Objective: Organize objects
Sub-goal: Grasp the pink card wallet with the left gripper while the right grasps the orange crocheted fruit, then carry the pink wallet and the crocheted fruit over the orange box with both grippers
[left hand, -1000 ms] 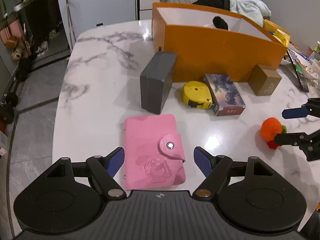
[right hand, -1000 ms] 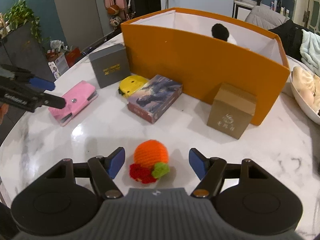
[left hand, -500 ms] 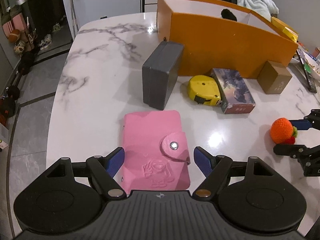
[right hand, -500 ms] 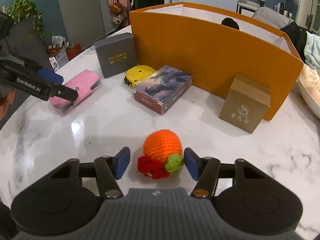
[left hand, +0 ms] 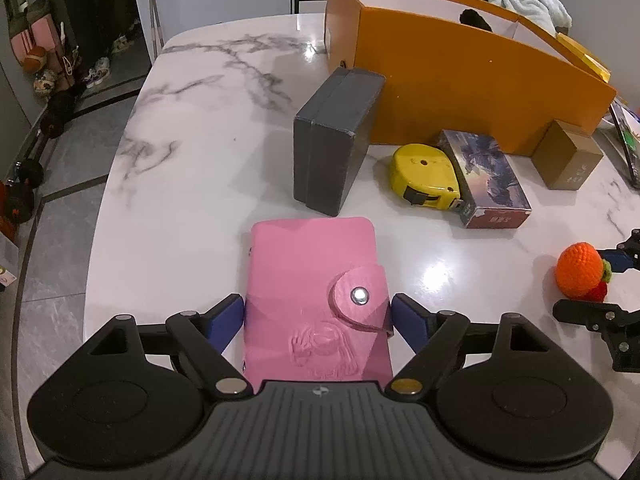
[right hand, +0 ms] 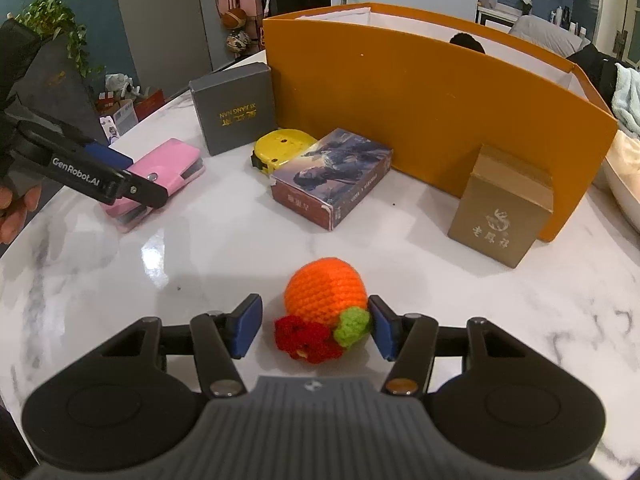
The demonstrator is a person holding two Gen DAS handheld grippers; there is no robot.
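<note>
A pink snap wallet (left hand: 316, 296) lies flat on the marble table between the fingers of my left gripper (left hand: 318, 318); both pads touch its sides. It also shows in the right wrist view (right hand: 160, 178). A crocheted orange toy (right hand: 326, 294) with a red flower and a green leaf lies between the fingers of my right gripper (right hand: 316, 326). The right pad touches the leaf; the left pad stands a little apart. The toy also shows in the left wrist view (left hand: 580, 274). A big orange box (right hand: 420, 92) stands open behind.
In front of the orange box (left hand: 460, 76) are a dark grey box (left hand: 332, 152) on edge, a yellow tape measure (left hand: 426, 176), a picture-printed carton (left hand: 486, 178) and a small brown box (left hand: 568, 154). The table edge curves at left (left hand: 104, 208).
Both grippers have moved forward and narrowed. The left now closes on the pink wallet's sides. The right has narrowed around the orange toy.
</note>
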